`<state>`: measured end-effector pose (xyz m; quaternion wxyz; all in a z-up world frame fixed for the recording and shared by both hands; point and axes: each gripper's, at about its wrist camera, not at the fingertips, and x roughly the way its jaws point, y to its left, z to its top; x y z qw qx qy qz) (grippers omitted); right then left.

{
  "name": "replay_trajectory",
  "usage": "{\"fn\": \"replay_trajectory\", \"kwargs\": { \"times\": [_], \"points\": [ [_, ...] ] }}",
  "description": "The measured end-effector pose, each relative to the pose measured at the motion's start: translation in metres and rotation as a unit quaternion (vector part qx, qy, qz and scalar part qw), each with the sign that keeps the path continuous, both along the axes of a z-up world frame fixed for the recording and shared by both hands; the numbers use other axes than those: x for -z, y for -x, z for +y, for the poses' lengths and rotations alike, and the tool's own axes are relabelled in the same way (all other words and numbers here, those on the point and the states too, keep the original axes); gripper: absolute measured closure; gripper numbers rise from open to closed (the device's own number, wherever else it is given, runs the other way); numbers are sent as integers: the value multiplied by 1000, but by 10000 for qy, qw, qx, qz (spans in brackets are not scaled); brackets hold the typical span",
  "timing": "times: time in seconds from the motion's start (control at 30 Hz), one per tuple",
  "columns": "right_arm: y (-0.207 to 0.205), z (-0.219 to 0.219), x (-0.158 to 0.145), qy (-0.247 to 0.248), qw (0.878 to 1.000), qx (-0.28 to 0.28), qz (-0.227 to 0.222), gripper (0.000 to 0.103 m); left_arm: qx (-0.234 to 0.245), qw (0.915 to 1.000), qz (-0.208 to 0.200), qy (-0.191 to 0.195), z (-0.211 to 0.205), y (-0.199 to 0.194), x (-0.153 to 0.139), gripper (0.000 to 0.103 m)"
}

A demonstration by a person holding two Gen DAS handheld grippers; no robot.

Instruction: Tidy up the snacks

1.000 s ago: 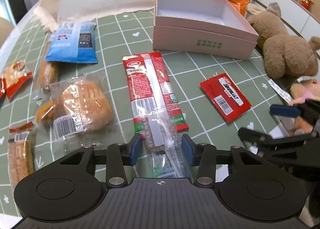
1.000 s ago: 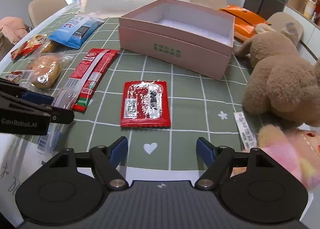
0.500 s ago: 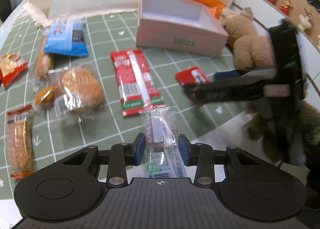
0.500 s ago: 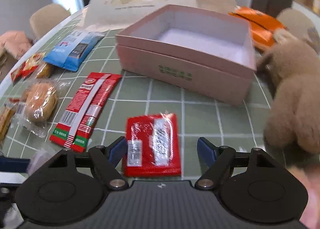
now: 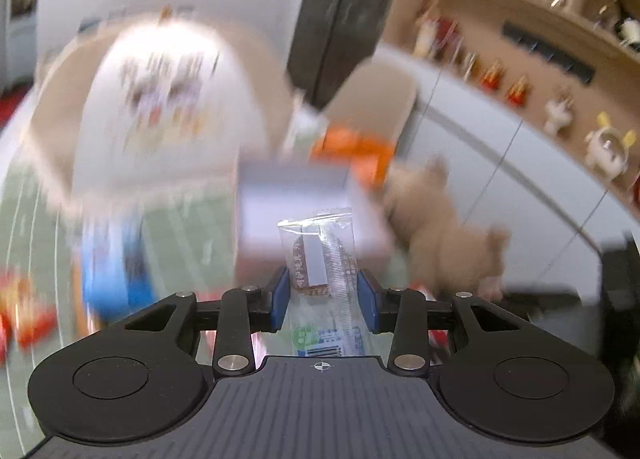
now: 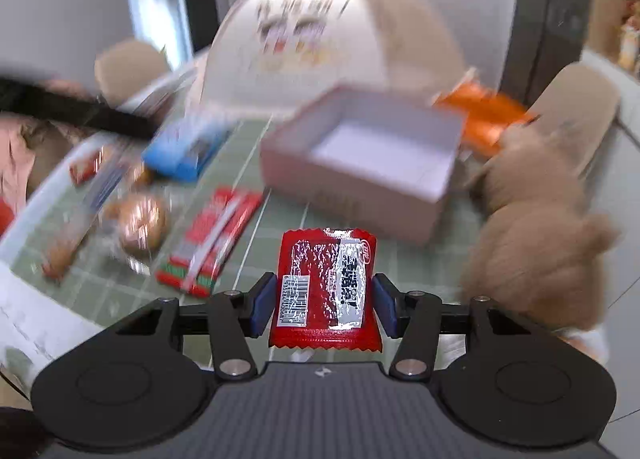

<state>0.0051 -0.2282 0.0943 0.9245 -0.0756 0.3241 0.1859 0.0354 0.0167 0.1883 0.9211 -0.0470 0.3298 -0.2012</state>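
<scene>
Little is legible, both views are motion-blurred.

- Red packet (image 6: 326,291): white barcode label on its left side with digits running along the label, starting "6"; the rest are too small to read reliably. A silver-white panel on its right carries bold black Chinese characters, not clear enough to make out, with a small red oval logo at the panel's top corner.
- Clear wrapper (image 5: 322,263): vertical Chinese print on a brown band, a green round mark and a blue barcode-like block at the lower end; none readable.
- White bag (image 6: 304,39): a cartoon print, text smeared.
- Pink box (image 6: 360,167): front print blurred out.
</scene>
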Motion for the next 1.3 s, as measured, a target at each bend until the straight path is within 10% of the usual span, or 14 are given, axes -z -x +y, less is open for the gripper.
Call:
{"fn": "replay_trajectory", "kwargs": {
  "times": [0.13, 0.27, 0.53, 0.73, 1.13, 1.3],
  "points": [
    [4, -6, -24, 137, 9990, 177, -377, 49, -142, 9949, -663, 749, -10, -65, -36, 60],
    [-1, -3, -31, 264, 9980, 345, -461, 49, -348, 9939, 194, 1032, -15, -135, 10, 61],
    [-63, -9, -59, -121, 9938, 833, -724, 48, -777, 9903, 367, 1091, 39, -94, 61, 61],
    [-162, 32, -52, 175, 9922, 972, -754, 25, -1404, 9856, 561, 752, 109, -57, 85, 61],
    [-143, 140, 15, 47, 9976, -478, 492, 25, -3963, 9130, 651, 712, 299, -55, 140, 61],
    [-150, 187, 24, -12, 9952, -722, 654, 25, -3540, 9296, 839, 586, 300, -82, 154, 61]
  ]
}}
